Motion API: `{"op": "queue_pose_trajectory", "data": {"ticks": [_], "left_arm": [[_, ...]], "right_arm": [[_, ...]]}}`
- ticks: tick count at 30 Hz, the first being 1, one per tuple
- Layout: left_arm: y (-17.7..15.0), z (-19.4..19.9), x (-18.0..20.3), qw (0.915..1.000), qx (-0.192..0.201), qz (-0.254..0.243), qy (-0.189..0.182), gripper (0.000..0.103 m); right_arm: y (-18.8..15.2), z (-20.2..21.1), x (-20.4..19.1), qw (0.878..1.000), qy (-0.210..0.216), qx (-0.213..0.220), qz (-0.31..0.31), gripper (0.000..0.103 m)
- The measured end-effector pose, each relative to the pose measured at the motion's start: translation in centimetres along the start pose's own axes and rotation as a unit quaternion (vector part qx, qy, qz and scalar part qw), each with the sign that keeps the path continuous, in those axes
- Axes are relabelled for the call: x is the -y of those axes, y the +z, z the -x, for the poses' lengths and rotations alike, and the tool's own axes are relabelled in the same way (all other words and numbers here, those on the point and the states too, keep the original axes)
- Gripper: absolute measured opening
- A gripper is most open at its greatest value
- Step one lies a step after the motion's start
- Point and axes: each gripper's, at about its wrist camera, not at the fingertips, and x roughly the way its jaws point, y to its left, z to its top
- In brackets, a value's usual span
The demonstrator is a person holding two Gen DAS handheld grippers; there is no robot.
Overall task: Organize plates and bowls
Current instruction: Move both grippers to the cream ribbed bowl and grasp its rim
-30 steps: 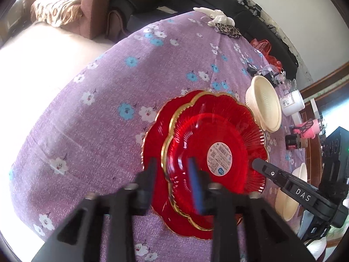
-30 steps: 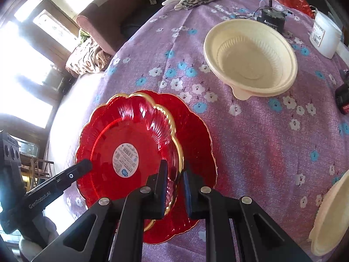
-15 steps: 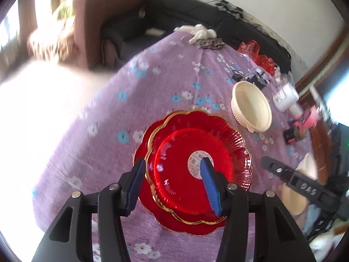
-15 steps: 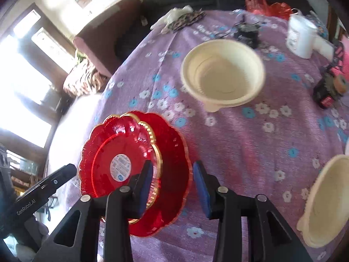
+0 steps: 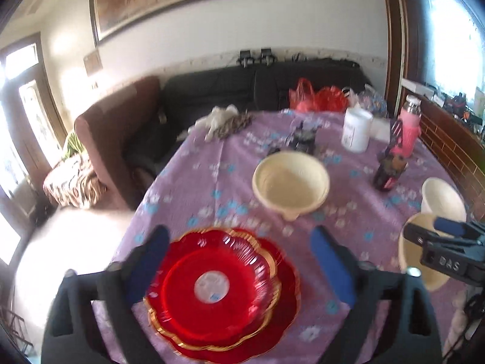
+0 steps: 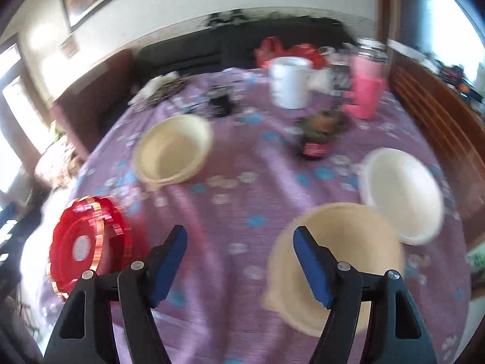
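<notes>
Two red scalloped plates (image 5: 218,288) with gold rims lie stacked on the purple flowered tablecloth (image 5: 212,176), near its left front edge. My left gripper (image 5: 239,261) hovers above them, jaws opening wide, pads clear of the plates. A cream bowl (image 5: 291,188) sits mid-table. My right gripper (image 6: 239,251) is also opening, with nothing between its fingers; the red plates (image 6: 88,239) lie to its left. A second cream bowl (image 6: 357,242) sits just behind its right finger, touching a white bowl (image 6: 400,194). The far cream bowl (image 6: 172,151) stands alone.
At the table's back stand a white container (image 5: 356,130), a pink bottle (image 5: 407,130), a dark jar (image 5: 389,170) and a small black device (image 5: 303,139). A dark sofa (image 5: 242,91) and a brown armchair (image 5: 115,139) lie beyond. The table edge drops off at left.
Both grippers let go of the top red plate's rim, opened and drew back and up. The right one swung right, over the cloth near the cream bowl.
</notes>
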Motion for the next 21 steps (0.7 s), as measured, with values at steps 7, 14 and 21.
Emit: {"op": "queue_pose_trajectory", "data": {"ticks": [7,14,21], "left_arm": [[1.1,-3.4,5.6,0.9935,-0.1,-0.014,-0.052,0.097],[0.0,-5.0,10.5,0.9866,-0.138,-0.045,-0.074,0.097],[-0.8,-6.2,13.4,0.9814,-0.166,-0.054,-0.079,0.097]], "right_arm": [[-0.7,1.0,8.0,0.996,-0.054,-0.023,-0.062,0.076],[-2.4,1.1,13.7,0.991,-0.063,-0.046,-0.108,0.076],[-3.0,0.6,15.7,0.99,-0.045,-0.062,-0.12,0.076]]}}
